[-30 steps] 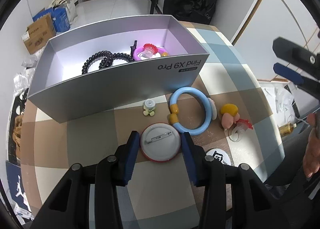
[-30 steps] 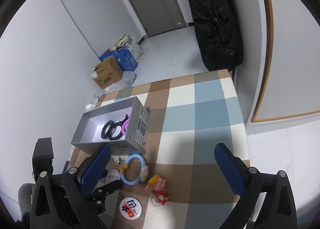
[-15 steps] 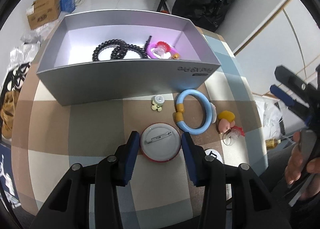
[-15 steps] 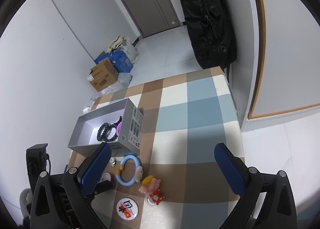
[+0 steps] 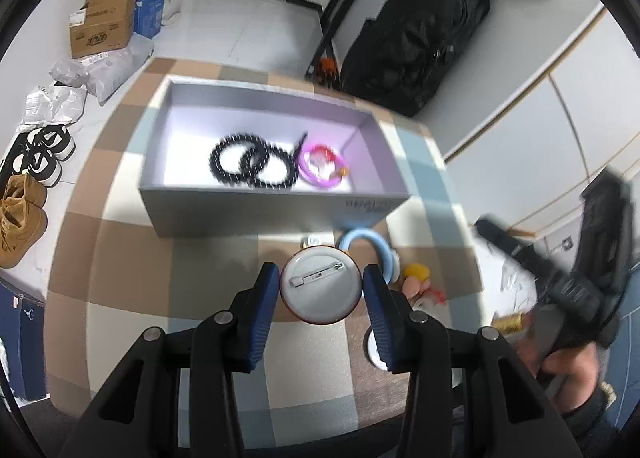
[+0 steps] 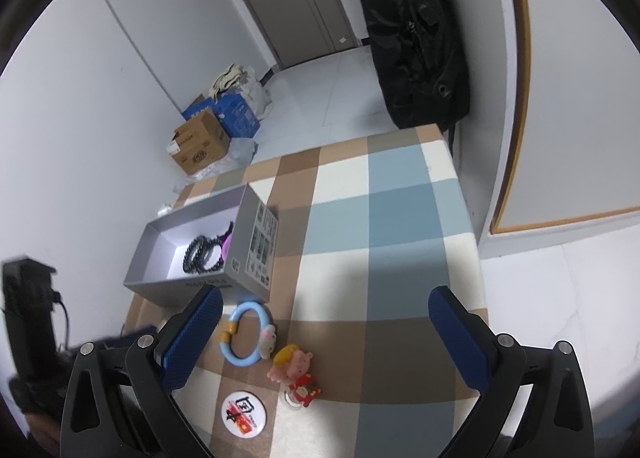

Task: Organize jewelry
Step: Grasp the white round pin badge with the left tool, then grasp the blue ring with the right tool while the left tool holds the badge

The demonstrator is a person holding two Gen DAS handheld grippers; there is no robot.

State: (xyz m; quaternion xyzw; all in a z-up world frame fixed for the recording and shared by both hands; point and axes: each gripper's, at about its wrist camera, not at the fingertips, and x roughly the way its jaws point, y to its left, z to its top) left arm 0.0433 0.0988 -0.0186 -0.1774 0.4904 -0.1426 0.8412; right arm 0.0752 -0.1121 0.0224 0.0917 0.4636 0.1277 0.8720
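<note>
My left gripper point(image 5: 320, 286) is shut on a round pin badge point(image 5: 320, 285), its white back with the pin facing me, held above the checked table. Beyond it stands an open grey box point(image 5: 256, 210) holding black bead bracelets point(image 5: 252, 164) and a pink ring point(image 5: 322, 168). The box point(image 6: 256, 242) also shows in the right wrist view. On the table lie a blue ring bracelet point(image 6: 246, 334), a pink pig charm point(image 6: 292, 364), a red charm point(image 6: 306, 392) and a second round badge point(image 6: 243, 414). My right gripper point(image 6: 324, 338) is open and empty, high above the table.
The checked table point(image 6: 380, 218) ends at a white wall on the right. A black bag point(image 6: 416, 30) stands at the far end. Cardboard boxes point(image 6: 200, 146) and shoes point(image 5: 40, 154) lie on the floor to the left.
My left gripper has lifted the pin badge off the table and risen toward the box. The right gripper has drifted a little; it stays open.
</note>
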